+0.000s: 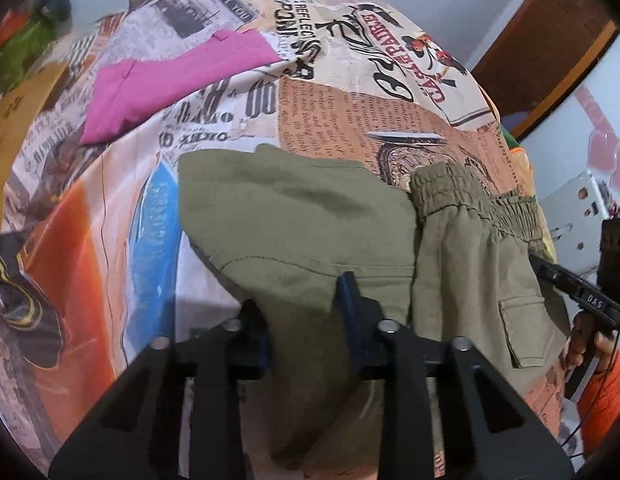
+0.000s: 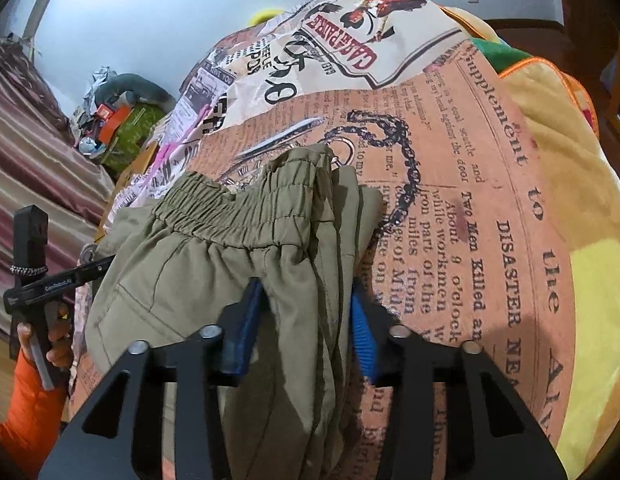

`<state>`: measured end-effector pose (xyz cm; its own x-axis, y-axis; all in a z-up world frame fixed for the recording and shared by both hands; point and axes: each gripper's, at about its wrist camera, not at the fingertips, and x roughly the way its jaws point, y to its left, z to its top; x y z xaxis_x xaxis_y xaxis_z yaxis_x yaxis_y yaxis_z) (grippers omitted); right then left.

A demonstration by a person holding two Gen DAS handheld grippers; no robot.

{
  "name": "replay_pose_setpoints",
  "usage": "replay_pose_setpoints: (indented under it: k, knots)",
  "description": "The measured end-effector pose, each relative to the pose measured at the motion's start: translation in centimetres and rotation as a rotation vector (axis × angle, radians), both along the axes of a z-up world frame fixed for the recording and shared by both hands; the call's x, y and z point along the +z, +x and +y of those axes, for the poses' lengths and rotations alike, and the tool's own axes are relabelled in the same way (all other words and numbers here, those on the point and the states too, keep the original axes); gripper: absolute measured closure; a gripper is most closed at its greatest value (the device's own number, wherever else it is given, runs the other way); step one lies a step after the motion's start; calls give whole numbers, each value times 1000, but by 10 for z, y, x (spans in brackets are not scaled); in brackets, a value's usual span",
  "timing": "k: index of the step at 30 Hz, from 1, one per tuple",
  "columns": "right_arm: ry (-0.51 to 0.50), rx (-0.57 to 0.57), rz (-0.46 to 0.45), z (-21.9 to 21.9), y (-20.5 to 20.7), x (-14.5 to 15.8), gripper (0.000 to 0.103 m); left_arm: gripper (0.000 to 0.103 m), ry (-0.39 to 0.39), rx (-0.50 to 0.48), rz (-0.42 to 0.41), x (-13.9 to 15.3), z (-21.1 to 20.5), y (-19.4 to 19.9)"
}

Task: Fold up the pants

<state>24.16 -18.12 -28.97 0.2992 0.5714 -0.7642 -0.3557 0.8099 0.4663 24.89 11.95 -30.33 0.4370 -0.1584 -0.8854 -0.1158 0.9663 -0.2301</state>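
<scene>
Newsprint-patterned bedding [image 2: 449, 184] carries the olive pants [image 2: 214, 264], waistband far, with left gripper [image 1: 306, 320] and right gripper [image 2: 306, 320] each clamped on near-edge fabric.

Bed cover [image 2: 449, 184]: newspaper-print sheet in orange, cream and black, spread over the whole bed; the landmark here.
Wall [image 2: 122, 20]: plain pale blue-white, behind the far end of the bed cover.
Curtain [image 2: 26, 152]: maroon and beige stripes, left of the bed cover.
Wooden frame [image 1: 549, 52]: dark brown, right of the bed cover.
Blanket [image 2: 565, 184]: yellow with an orange edge, under the bed cover's right side.
Clutter [image 2: 114, 120]: heaped at the far left corner.
</scene>
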Motion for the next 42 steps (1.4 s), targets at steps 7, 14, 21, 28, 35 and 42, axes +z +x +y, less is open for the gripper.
replay_pose_setpoints:
  k: [7, 14, 21, 28, 35, 42]
  knots:
    - [-24, -10, -44, 2, -1, 11, 84, 95, 119, -8, -38, 13, -12, -1]
    - [-25, 12, -105, 9, -1, 36, 90, 99, 138, -8, -68, 35, -18, -1]
    - [-21, 48, -184, 24, 1, 67, 94, 100, 149, -11, -132, 65, -20, -1]
    - [-4, 73, -252, 45, 10, 92, 94, 100, 179, 19, -210, 102, 1, -4]
    - [6, 113, -312, 77, 31, 113, 94, 100, 197, 70, -257, 123, 33, 3]
    - [-1, 164, -339, 124, 58, 117, 94, 100, 211, 131, -269, 119, 74, 19]
